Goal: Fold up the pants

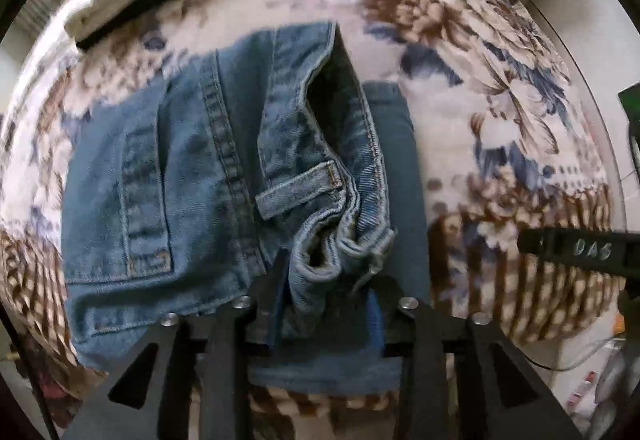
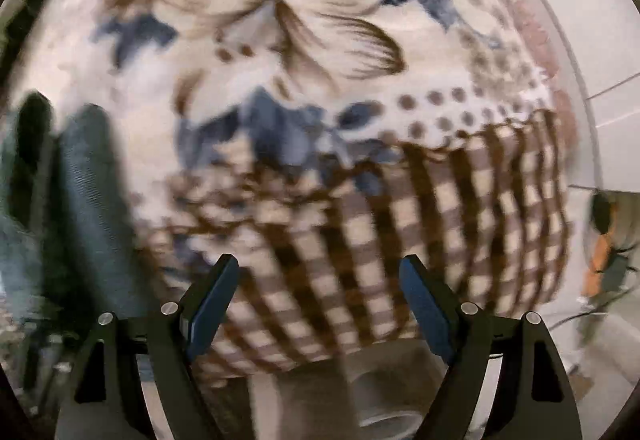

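The left gripper (image 1: 326,280) straddles the jeans' (image 1: 192,176) bunched waistband (image 1: 340,240), grip unclear, laying it flat on the floral blanket (image 1: 460,40); the right gripper (image 2: 320,292) hangs spread, empty.

1. The left gripper (image 1: 326,282) points down over folded blue jeans (image 1: 192,176), a bunched waistband fold between its parted fingers.
2. The jeans lie on a floral blanket (image 1: 460,40).
3. The right gripper's black finger (image 1: 580,250) enters at the right edge.
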The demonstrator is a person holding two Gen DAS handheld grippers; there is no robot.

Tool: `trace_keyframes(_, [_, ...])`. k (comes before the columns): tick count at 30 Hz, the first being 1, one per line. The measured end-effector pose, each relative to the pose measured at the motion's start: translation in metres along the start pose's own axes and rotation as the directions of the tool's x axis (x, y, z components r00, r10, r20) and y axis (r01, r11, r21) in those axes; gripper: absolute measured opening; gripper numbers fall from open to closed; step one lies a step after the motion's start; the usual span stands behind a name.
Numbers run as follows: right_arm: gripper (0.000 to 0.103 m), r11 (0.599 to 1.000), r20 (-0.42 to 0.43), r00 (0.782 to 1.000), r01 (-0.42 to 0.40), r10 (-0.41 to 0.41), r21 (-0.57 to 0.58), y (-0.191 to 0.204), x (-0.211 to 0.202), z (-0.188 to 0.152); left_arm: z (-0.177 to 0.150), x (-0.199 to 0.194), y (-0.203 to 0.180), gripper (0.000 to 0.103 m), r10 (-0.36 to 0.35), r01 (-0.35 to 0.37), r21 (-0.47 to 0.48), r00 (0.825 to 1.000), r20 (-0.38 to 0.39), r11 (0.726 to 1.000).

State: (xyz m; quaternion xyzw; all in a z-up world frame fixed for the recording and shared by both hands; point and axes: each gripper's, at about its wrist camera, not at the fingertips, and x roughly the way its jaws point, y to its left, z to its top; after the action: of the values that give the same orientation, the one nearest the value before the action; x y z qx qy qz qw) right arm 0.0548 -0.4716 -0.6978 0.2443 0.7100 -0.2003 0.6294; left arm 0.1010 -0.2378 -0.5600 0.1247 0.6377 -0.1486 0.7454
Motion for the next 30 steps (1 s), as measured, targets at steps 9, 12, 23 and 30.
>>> trace_keyframes(9, [0.085, 0.897, -0.003, 0.902, -0.43, 0.432, -0.106, 0.03, -0.048, 0.019, -0.006, -0.075, 0.101, 0.096, -0.06, 0.079, -0.239, 0.994, 0.088, 0.968])
trace_keyframes(12, [0.085, 0.886, -0.041, 0.898, -0.44, 0.439, -0.149, 0.057, -0.039, 0.036, -0.009, -0.077, 0.142, 0.096, 0.052, -0.027, -0.313, 0.996, 0.072, 0.95])
trace_keyframes(23, [0.014, 0.887, 0.05, 0.967, -0.208, 0.25, -0.412, 0.142, -0.031, -0.01, -0.03, -0.057, 0.24, 0.096, 0.222, -0.214, -0.444, 0.974, -0.035, 0.87])
trace_keyframes(30, [0.012, 0.95, 0.122, 0.956, -0.238, 0.265, -0.202, 0.067, -0.089, -0.036, -0.016, -0.055, 0.255, 0.097, 0.13, -0.111, -0.472, 0.991, 0.008, 0.875])
